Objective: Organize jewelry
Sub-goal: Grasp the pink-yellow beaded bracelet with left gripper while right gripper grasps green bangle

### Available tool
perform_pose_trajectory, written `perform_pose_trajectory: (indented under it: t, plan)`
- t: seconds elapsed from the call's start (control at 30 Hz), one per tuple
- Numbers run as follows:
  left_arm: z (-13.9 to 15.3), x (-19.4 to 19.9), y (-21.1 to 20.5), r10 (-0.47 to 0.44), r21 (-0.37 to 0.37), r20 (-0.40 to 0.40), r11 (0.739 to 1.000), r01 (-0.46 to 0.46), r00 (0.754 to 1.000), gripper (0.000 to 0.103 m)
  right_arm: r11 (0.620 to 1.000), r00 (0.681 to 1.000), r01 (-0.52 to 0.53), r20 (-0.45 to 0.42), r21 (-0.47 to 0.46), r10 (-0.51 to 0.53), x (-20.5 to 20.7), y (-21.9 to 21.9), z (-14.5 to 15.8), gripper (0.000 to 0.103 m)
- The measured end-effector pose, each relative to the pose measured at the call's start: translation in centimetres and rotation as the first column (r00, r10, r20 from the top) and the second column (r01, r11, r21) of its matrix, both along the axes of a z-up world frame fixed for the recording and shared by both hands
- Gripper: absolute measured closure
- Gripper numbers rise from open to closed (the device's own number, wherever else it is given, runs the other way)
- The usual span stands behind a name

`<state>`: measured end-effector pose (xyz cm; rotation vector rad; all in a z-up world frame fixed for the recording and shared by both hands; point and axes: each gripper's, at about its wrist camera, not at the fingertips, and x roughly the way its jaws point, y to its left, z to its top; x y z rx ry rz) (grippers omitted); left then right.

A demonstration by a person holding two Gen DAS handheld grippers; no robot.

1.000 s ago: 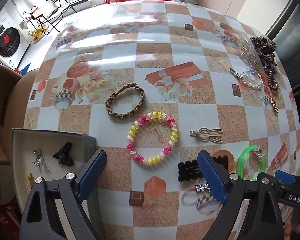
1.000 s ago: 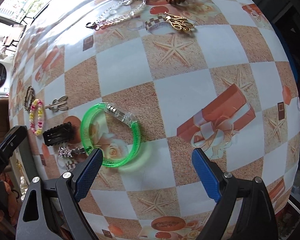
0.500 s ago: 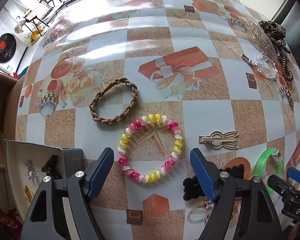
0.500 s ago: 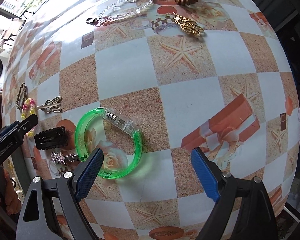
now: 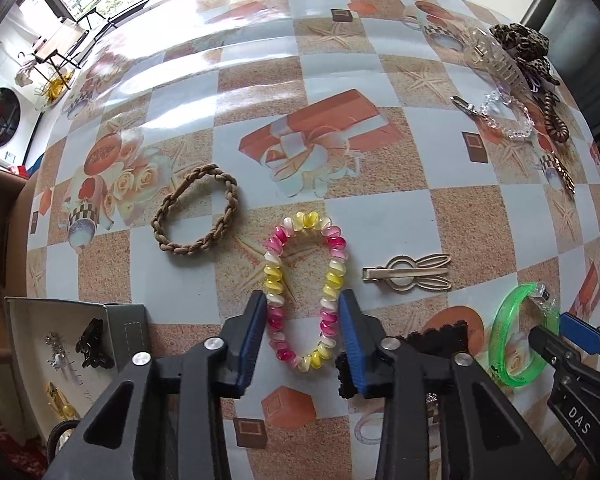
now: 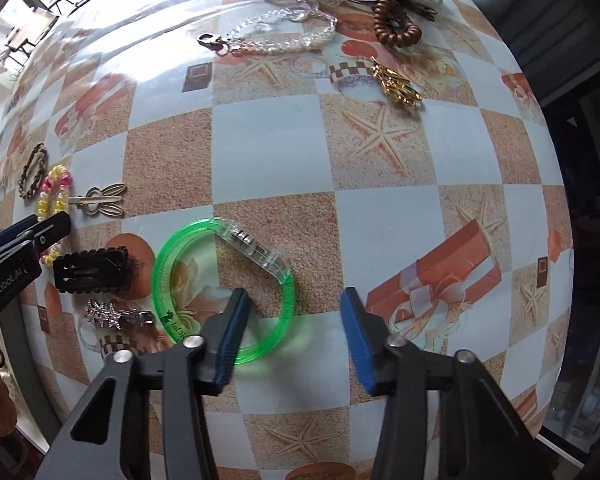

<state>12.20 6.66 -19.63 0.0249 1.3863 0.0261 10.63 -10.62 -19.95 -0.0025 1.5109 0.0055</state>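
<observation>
In the left wrist view, the left gripper pinches the pink-and-yellow bead bracelet from both sides (squeezed into a narrow oval on the table), with a braided band ahead to its left. In the right wrist view, the right gripper is open, its left finger inside the green bangle and the right one outside it.

"DAS" on right tool; "GenRobot.AI" on left tool.
</observation>
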Motion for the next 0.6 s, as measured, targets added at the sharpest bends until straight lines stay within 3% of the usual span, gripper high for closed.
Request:
perform_pose_trajectory:
  t: [0.07, 0.13, 0.17, 0.3, 0.33, 0.6]
  plan:
    - [0.1, 0.0, -0.4, -0.006, -0.002, 0.003, 1.0, 0.006, 1.0, 0.076, 1.0, 1.0, -0.001, 0.001, 0.003, 0.001, 0.1, 0.4, 0.1, 0.071]
    - [0.2, -0.1, -0.2, -0.001, -0.012, 0.006, 1.0, 0.001, 1.0, 0.077, 1.0, 1.0, -0.006, 0.003, 0.012, 0.006, -0.1, 0.0, 0.2, 0.091]
    - [0.3, -0.1, 0.0, 0.006, -0.023, 0.007, 1.0, -0.006, 1.0, 0.083, 1.0, 1.0, -0.005, 0.002, 0.018, 0.005, -0.2, 0.2, 0.4, 0.095]
    - [1.0, -0.5, 0.7, 0.026, -0.042, 0.022, 0.999, -0.025, 0.999, 0.083, 0.998, 1.0, 0.014, 0.004, 0.062, -0.014, 0.2, -0.1, 0.6, 0.096]
    - [1.3, -0.6, 0.7, 0.026, -0.052, 0.024, 0.998, -0.025, 0.999, 0.092, 0.997, 1.0, 0.021, 0.005, 0.077, -0.021, 0.2, -0.3, 0.7, 0.096]
    - [3.4, -1.7, 1.3, 0.041, -0.082, 0.061, 0.996, -0.036, 0.997, 0.092, 0.986, 0.999, 0.042, 0.028, 0.159, -0.047, 0.3, -1.8, 2.3, 0.096]
